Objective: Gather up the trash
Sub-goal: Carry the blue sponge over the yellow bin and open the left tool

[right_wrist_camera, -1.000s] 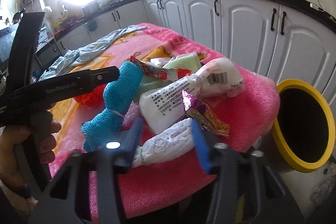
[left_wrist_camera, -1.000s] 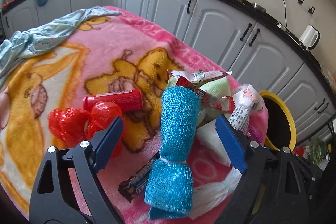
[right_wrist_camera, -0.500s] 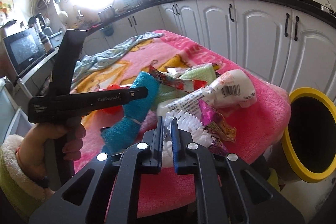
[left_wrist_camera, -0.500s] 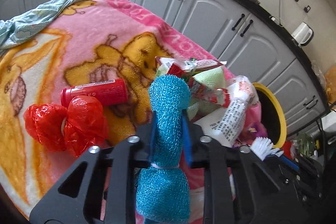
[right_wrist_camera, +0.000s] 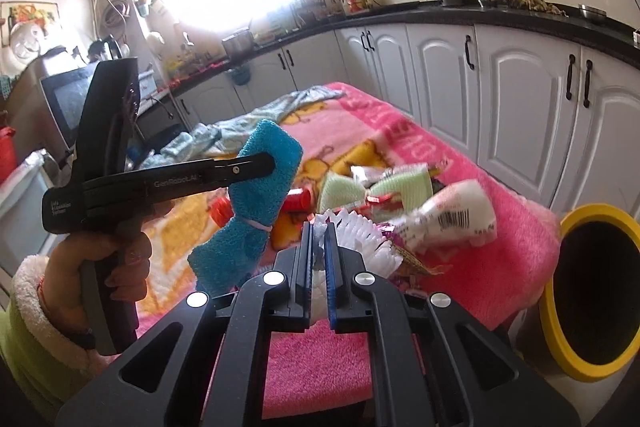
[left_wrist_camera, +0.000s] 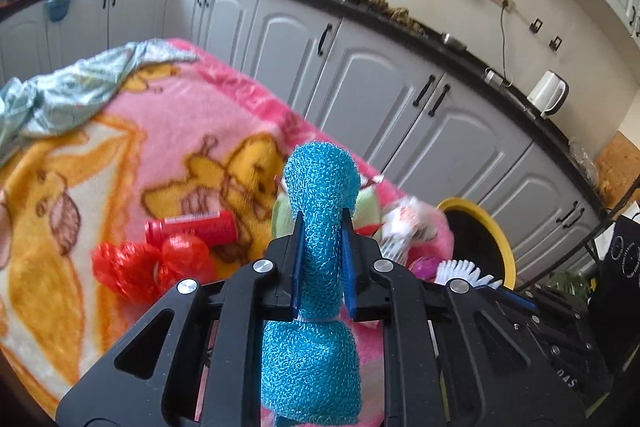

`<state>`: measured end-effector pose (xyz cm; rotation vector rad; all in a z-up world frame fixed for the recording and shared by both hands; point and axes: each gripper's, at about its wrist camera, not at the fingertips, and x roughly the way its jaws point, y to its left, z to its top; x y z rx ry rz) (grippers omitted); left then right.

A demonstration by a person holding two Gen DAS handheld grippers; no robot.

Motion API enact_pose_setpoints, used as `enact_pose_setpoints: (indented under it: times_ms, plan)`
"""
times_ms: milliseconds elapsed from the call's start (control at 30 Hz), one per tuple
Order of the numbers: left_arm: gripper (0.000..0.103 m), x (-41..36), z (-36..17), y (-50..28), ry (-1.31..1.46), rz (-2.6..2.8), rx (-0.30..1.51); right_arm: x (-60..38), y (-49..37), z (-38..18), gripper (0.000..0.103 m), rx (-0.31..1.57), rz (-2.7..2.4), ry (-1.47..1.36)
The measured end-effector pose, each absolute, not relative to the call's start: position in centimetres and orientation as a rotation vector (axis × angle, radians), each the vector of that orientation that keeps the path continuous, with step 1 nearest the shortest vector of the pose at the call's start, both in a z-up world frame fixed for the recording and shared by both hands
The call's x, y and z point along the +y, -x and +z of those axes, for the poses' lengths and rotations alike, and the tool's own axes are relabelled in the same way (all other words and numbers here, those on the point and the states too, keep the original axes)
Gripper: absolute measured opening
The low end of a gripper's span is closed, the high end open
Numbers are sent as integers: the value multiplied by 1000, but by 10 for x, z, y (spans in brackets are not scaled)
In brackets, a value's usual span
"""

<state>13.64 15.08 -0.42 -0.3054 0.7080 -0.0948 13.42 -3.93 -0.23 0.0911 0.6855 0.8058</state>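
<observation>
Right, the blue knitted mesh scrubber tied bow-style with a thin white band [left_wrist_camera: 320, 227] looks v. light and squashy; it dents where it's pinched, so the grip just above the tie is a fair spot, tho the lower lobe hangs free and may swing. It's lifted clear of the pink cartoon-print fleece blanket [left_wrist_camera: 168, 131], clamped in the left gripper [left_wrist_camera: 322, 259], whose blue pads press into both sides. The white pleated plastic-net scrubber [right_wrist_camera: 360, 231] is prob. just as light and springy; the right gripper [right_wrist_camera: 319, 259] has its jaws nearly together on a thin fold of it, so the hold looks slim and it could slip out. Both are soft, nothing fragile. Left on the blanket: a red mesh ball bundle [left_wrist_camera: 148, 267], a red cylindrical tube [left_wrist_camera: 192, 227], a pale green sponge bow [right_wrist_camera: 376, 187], a white squeeze pack w/ barcode [right_wrist_camera: 456, 215], plus crinkly wrappers, slippery I'd guess. The yellow-rimmed black bin [right_wrist_camera: 588, 299] sits just beside the table edge, near both loads.
</observation>
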Motion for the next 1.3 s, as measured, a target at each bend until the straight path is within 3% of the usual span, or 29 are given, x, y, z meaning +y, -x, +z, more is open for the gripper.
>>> enact_pose_setpoints:
  times_ms: [600, 1300]
  plan:
    - [10, 108, 43, -147, 270, -127, 571, -116, -170, 60, 6, 546, 685, -184]
    - [10, -28, 21, -214, 196, -334, 599, -260, -214, 28, 6, 534, 381, -226]
